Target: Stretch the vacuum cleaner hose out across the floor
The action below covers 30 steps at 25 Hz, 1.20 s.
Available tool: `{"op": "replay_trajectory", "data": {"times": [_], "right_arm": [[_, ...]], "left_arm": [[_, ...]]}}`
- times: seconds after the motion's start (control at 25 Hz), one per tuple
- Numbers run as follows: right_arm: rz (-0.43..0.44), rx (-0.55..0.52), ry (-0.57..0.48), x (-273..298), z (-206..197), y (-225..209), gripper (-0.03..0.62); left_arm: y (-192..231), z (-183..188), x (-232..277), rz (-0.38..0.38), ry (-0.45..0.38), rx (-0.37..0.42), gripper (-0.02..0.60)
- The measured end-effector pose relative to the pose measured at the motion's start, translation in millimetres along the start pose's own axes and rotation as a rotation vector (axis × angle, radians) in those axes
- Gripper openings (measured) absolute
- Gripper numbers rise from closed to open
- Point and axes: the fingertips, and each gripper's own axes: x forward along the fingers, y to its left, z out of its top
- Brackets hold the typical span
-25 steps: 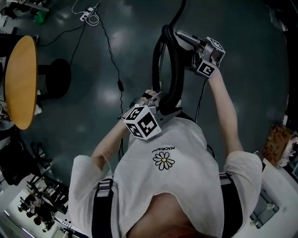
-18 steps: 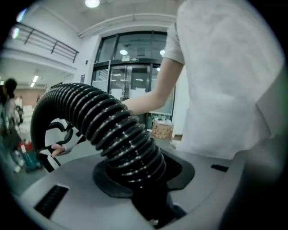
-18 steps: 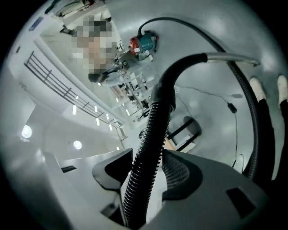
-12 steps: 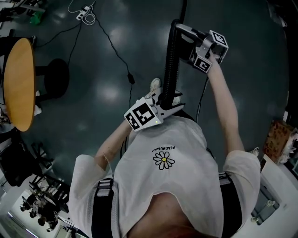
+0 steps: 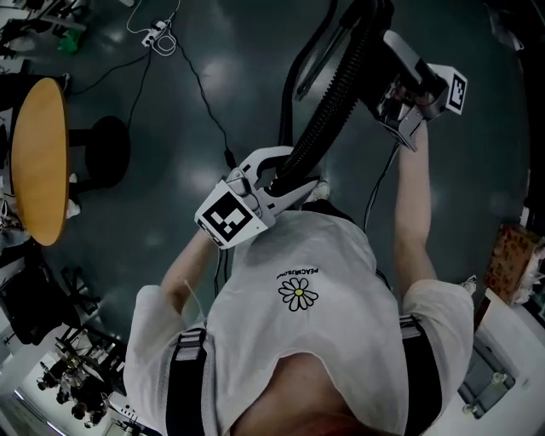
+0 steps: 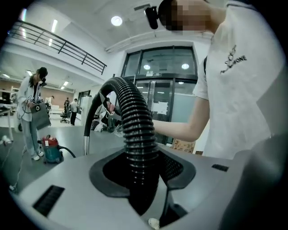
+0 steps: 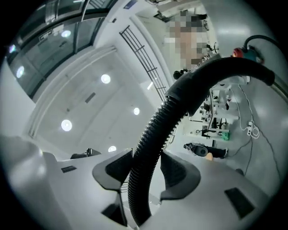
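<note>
The black ribbed vacuum hose (image 5: pixel 328 119) runs slanting between my two grippers, in front of the person's chest. My left gripper (image 5: pixel 285 174) holds its lower stretch; in the left gripper view the hose (image 6: pixel 135 130) stands between the jaws of the left gripper (image 6: pixel 141 175), which are opening while the pads touch it. My right gripper (image 5: pixel 383 64) is raised at the upper right, shut on the hose near its smooth black end piece (image 7: pixel 225 67). In the right gripper view both pads of the right gripper (image 7: pixel 144 175) press the hose (image 7: pixel 157 130).
A round wooden table (image 5: pixel 38 157) and a black stool (image 5: pixel 106 145) stand at the left. Cables (image 5: pixel 204 85) and a power strip (image 5: pixel 157 25) lie on the dark floor. A small vacuum cleaner (image 6: pixel 51 150) and another person (image 6: pixel 31 112) are farther off.
My right gripper has swung up and to the right with the hose. My left gripper has shifted left and lower. The hose between them now runs longer and slanted.
</note>
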Motion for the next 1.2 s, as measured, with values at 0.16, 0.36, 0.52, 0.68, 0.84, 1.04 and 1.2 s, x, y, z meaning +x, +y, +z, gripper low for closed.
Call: {"op": "replay_trajectory", "data": {"times": [0.16,0.36,0.52,0.68,0.84,1.04,1.2], "right_arm": [[0.033,-0.122,0.041,23,-1,29,0.193],[0.017,-0.233,0.058,25,12,53,0.193],[0.051,-0.231,-0.013,7,34,71,0.193],[0.025,-0.263,-0.053,-8,46,81,0.193],[-0.086,-0.381,-0.046,-7,43,82,0.193],[-0.147,-0.464,-0.080,-15,43,84,0.193],[-0.127,-0.468,-0.113,-15,46,86,0.193]], "left_arm": [[22,12,-4,0.012,-0.041,-0.099,0.156],[37,40,-21,0.026,-0.118,-0.150,0.161],[44,89,-24,0.138,-0.228,-0.010,0.161],[44,84,-8,0.149,-0.121,0.075,0.161],[73,48,13,0.370,0.155,0.111,0.161],[80,40,16,0.426,0.128,-0.113,0.177],[70,50,-1,0.358,0.022,-0.202,0.190]]}}
